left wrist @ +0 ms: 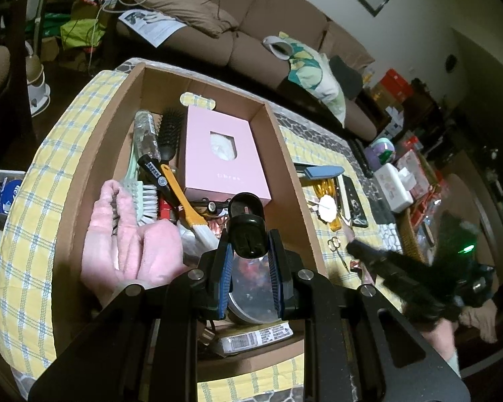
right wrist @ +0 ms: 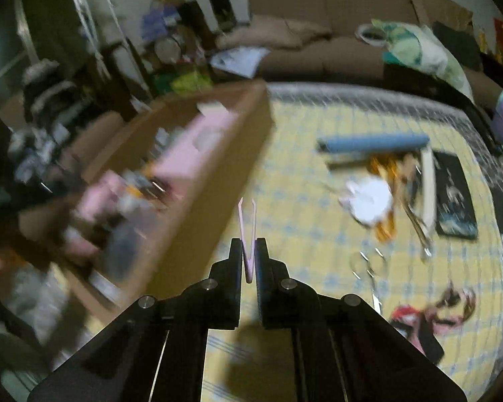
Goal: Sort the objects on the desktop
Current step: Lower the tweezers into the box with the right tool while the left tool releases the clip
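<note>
My left gripper hangs over the open cardboard box, shut on a black capped container held between its blue pads. The box holds a pink carton, brushes and several small items. In the blurred right wrist view my right gripper is shut on thin pink tweezers, whose tips point forward above the yellow checked cloth, just right of the box wall. The left wrist view shows the right gripper as a dark blur to the right of the box.
A person's bare hand rests palm-up inside the box at left. On the cloth right of the box lie a blue case, a white flower-shaped piece, small scissors and a black card. A brown sofa stands behind.
</note>
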Demonstrator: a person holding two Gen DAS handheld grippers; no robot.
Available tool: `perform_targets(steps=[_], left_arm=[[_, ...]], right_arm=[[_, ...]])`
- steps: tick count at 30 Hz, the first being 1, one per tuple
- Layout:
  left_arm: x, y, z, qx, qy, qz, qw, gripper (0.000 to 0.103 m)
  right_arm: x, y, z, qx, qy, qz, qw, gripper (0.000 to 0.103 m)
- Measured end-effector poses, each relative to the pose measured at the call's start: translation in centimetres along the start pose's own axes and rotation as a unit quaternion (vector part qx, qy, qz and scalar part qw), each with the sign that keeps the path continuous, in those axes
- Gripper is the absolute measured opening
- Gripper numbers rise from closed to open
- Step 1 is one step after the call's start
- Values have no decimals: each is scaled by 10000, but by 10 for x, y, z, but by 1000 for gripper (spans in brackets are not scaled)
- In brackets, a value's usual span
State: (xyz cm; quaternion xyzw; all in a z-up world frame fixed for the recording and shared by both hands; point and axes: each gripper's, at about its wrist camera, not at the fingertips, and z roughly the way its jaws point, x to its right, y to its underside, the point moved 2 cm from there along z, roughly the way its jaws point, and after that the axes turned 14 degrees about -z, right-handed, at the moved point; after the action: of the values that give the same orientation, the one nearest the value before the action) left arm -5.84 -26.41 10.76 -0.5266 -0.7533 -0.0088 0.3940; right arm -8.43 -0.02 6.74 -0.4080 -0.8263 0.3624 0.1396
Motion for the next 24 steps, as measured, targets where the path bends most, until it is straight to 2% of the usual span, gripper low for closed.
perform_targets(steps=[5, 11, 14, 20, 24], left_arm=[[-10, -1, 5, -11, -131, -48, 9999, 19], [-29, -6, 20, -38, -361, -132, 9993, 19], [-36, -8, 31, -125, -370, -249, 9989, 19], [-30, -7, 44, -193, -371, -114, 9991, 19], [-18, -2, 53, -229, -430, 108, 9988, 20]], right_arm=[[-33, -39, 7, 350, -467, -28, 9983, 6], [-55, -59, 45, 269, -699, -128, 9971, 6], [-60, -63, 60, 185, -649, -201, 9975, 6], [-62, -59, 87, -171, -306, -548, 9979, 8], [-51, -54, 89, -167, -332, -321, 9988, 9]])
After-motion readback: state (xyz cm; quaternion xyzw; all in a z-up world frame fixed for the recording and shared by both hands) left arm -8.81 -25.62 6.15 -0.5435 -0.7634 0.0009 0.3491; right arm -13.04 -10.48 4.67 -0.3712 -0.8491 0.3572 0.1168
